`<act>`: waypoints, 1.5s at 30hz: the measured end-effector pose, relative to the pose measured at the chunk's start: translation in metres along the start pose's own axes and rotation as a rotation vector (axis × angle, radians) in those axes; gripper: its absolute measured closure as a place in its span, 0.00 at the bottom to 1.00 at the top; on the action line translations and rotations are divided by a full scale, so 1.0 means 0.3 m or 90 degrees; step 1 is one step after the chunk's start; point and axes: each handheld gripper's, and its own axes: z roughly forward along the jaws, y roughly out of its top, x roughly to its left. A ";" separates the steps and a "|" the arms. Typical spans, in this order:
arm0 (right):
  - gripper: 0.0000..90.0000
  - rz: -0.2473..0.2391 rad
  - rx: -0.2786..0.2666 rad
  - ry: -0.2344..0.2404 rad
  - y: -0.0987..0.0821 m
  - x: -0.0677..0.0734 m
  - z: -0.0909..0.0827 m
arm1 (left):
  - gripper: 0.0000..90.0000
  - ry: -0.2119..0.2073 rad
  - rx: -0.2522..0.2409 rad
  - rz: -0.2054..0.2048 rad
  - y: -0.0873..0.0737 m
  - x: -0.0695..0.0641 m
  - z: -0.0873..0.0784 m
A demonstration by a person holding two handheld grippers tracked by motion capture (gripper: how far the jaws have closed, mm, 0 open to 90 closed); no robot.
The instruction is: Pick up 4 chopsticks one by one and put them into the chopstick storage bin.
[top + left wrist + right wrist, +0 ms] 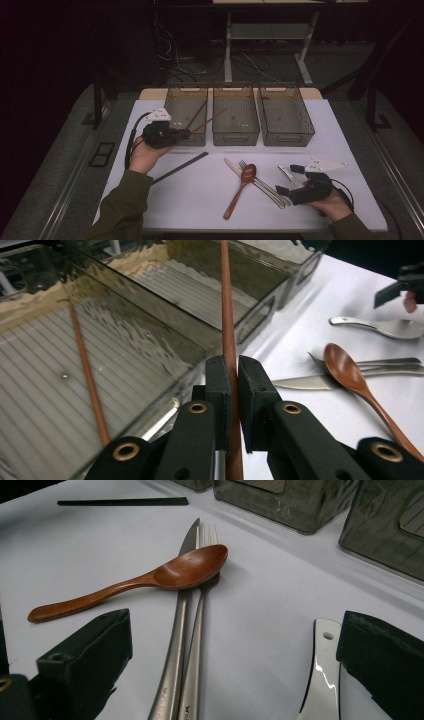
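Observation:
My left gripper (186, 133) (233, 385) is shut on a reddish-brown chopstick (210, 120) (227, 315), which slants up over the front edge of the bins. A second brown chopstick (198, 113) (87, 370) leans inside the left bin (172, 107). My right gripper (290, 179) (237, 630) rests low on the table, jaws wide open. The handle of a metal spoon (289, 176) (322, 675) lies just inside its right jaw. A wooden spoon (242, 186) (190, 570) lies across a knife (231, 166) (175, 645) and a fork (265, 187) (200, 630).
Three clear mesh-bottomed bins stand side by side at the back of the white table (200, 200): the left bin, the middle bin (235, 132) and the right bin (286, 135). A black chopstick (181, 167) (122, 501) lies on the table in front of the left bin.

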 end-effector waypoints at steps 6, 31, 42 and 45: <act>0.01 0.000 0.000 -0.001 0.000 0.000 0.000 | 0.92 0.019 -0.003 -0.014 0.024 0.039 0.006; 0.01 0.001 0.000 0.000 -0.001 -0.002 0.000 | 0.92 0.122 0.008 -0.075 0.126 0.176 0.089; 0.01 0.003 -0.002 0.002 0.000 -0.001 -0.003 | 0.92 0.182 0.025 -0.110 0.093 0.256 0.164; 0.01 0.003 -0.003 0.002 0.000 -0.002 -0.003 | 0.92 0.181 0.018 -0.130 0.082 0.275 0.171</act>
